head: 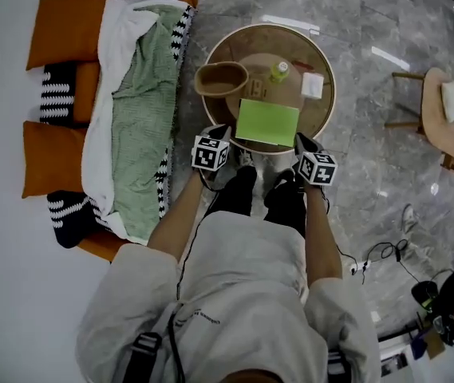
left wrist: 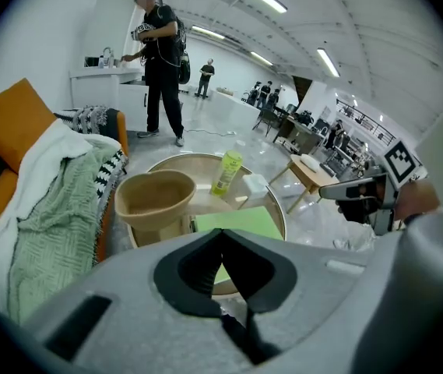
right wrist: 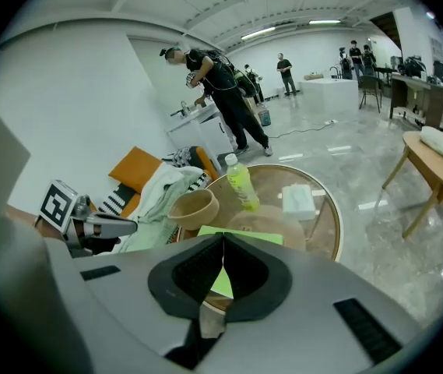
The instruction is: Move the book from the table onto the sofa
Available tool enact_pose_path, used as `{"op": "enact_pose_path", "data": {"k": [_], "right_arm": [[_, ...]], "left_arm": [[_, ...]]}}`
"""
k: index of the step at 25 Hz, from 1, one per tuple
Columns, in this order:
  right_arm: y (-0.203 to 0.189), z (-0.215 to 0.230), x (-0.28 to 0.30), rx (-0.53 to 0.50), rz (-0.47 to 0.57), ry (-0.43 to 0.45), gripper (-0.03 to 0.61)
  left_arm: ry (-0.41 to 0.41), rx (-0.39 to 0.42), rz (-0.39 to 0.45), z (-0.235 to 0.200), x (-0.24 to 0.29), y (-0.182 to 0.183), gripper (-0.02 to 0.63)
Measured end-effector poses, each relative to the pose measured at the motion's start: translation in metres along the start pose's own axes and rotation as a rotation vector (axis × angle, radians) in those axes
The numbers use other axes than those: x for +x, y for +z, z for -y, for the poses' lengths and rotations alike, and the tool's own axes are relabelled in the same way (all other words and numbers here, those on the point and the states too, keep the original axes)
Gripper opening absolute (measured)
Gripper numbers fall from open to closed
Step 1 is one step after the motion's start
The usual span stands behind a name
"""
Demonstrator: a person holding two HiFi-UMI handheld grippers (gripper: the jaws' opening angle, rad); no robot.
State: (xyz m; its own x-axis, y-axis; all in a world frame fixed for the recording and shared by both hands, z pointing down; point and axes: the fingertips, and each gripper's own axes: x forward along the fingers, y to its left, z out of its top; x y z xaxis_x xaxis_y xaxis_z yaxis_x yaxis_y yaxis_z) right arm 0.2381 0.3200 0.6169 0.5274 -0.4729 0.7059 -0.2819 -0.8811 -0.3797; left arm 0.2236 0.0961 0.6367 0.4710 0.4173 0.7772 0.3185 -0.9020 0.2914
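Head view: we hold the left gripper [head: 222, 134] and right gripper [head: 301, 142], jaws pressed together and empty, just beside the green book's [head: 267, 122] near corners on the round counter [head: 242, 46].

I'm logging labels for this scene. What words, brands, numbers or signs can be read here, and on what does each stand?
No text reads clearly.
Shirt: one small line of print, too small to read.
Bottle: label blurred, unreadable.
Book: plain green cover, no title visible.
Left cube and right cube: black-and-white square markers, no letters.
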Motion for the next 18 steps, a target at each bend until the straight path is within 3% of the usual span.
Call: {"op": "enact_pose_path", "data": {"k": [3, 7, 18], "right_arm": [[-0.013, 0.004, 0.006, 0.063, 0.011, 0.018, 0.008], [-0.030, 0.025, 0.015, 0.074, -0.030, -0.011, 0.008], [-0.051, 0.071, 0.071, 0.110, -0.071, -0.027, 0.009]], "left_arm": [[-0.008, -0.015, -0.031, -0.001, 0.015, -0.013, 0.009], [-0.025, -0.062, -0.046, 0.000, 0.035, -0.024, 0.009], [-0.040, -0.047, -0.088, -0.018, 0.093, -0.032, 0.011]]}}
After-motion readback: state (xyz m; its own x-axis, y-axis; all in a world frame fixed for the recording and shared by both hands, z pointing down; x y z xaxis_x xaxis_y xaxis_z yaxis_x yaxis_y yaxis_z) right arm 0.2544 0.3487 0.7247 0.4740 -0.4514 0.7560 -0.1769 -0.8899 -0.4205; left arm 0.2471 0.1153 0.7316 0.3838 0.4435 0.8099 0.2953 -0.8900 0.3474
